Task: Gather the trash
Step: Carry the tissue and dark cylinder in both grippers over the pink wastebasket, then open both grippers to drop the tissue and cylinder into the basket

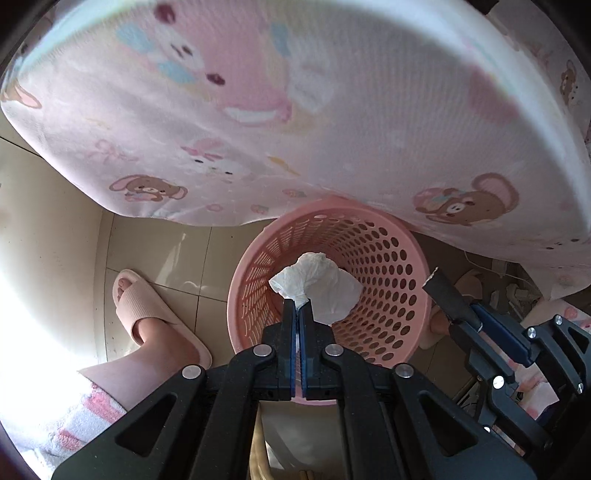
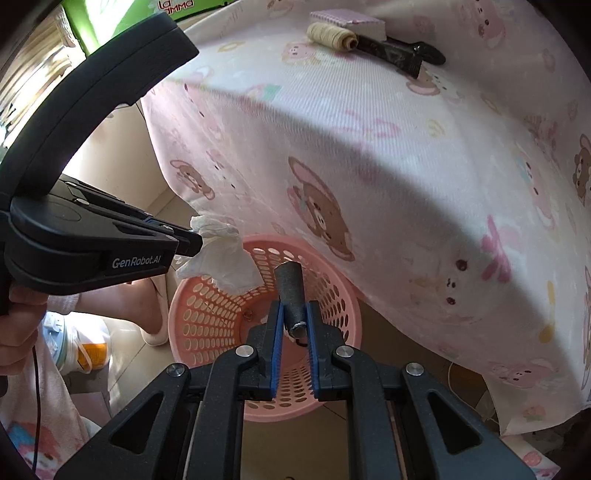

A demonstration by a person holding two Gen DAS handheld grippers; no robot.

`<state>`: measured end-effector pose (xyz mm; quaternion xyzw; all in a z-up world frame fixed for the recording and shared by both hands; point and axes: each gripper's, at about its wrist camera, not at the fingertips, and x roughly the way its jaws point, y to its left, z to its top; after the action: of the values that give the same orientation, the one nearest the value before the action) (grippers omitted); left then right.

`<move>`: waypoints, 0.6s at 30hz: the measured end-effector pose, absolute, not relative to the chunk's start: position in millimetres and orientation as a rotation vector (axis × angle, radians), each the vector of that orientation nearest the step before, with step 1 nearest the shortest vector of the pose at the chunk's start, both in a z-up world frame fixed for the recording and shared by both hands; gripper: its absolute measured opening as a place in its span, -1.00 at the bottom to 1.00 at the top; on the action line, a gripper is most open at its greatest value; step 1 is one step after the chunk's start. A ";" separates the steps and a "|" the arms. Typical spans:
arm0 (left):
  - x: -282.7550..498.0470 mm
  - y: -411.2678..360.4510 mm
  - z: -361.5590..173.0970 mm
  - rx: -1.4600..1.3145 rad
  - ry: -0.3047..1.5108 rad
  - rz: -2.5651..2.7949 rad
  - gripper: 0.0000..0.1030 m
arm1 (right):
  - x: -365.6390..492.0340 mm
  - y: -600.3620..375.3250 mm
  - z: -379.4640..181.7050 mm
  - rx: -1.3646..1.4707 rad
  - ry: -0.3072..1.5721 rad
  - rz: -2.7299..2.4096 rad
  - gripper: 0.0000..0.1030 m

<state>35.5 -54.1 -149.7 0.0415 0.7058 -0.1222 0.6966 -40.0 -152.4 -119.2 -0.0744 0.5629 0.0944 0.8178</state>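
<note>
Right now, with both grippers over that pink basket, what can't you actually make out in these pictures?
- Bottom of the pink basket: both views, blocked by the crumpled tissue in the left gripper and the dark foam tube in the right gripper.
- Small bits inside the basket: right wrist view, too small to name.
- Green box lettering: right wrist view, cut off by the top edge.
- Under the tablecloth: both views, cloth hides it.

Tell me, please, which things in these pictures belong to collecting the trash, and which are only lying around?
Part of the job:
- crumpled tissue, in the left gripper
- dark grey tube, in the right gripper
- pink basket

Just lying about:
- twine spool
- black tool
- pink notepad
- slipper
</note>
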 end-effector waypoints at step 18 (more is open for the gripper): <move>38.5 -60.4 -205.0 0.082 1.719 -0.235 -0.94 | -26.2 -154.2 -175.5 -0.178 1.310 0.175 -0.67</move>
<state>38.5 -60.4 -205.0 0.0360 0.7554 -0.1032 0.6461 -26.2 -154.2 -175.5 -0.0827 0.6076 0.0810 0.7858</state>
